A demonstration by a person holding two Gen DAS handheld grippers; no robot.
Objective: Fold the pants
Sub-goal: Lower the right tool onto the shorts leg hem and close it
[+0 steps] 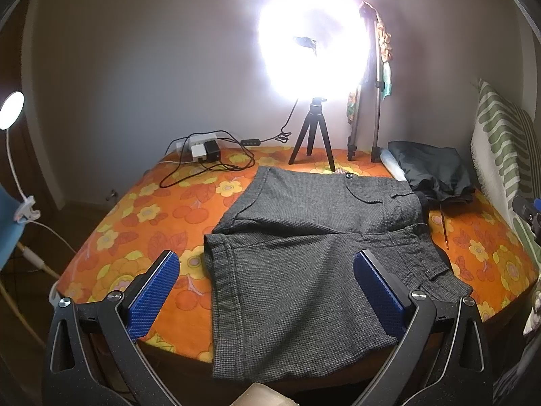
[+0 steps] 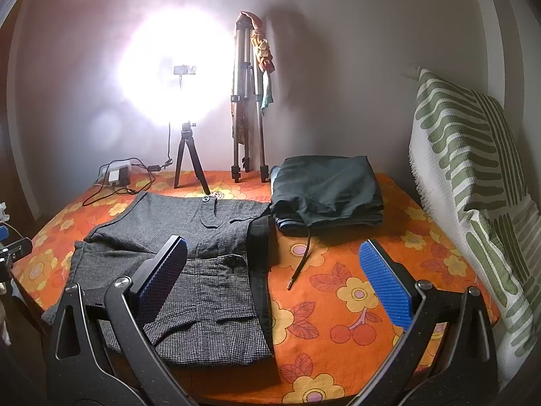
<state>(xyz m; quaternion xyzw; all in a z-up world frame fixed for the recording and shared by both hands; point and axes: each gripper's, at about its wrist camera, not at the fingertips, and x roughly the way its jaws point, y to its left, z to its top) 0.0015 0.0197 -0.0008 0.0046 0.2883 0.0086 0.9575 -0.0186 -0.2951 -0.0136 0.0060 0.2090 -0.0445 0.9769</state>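
Note:
Grey checked short pants [image 1: 304,257] lie flat on the orange flowered tablecloth [image 1: 135,216], waistband to the right, leg hems to the left. My left gripper [image 1: 267,287] hovers open above the near leg, its blue pads [image 1: 154,292] wide apart with nothing between them. In the right wrist view the same pants [image 2: 209,270] lie at the left, dark waistband [image 2: 260,270] facing the middle. My right gripper [image 2: 280,284] is open over the waistband edge and the bare cloth [image 2: 338,304], holding nothing.
A folded dark garment [image 2: 328,189] with a loose drawstring [image 2: 301,264] sits at the back right. A ring light on a small tripod [image 1: 312,135], a taller tripod [image 2: 247,108], chargers and cables [image 1: 206,155] stand at the back. A green-striped cushion [image 2: 473,176] leans at the right.

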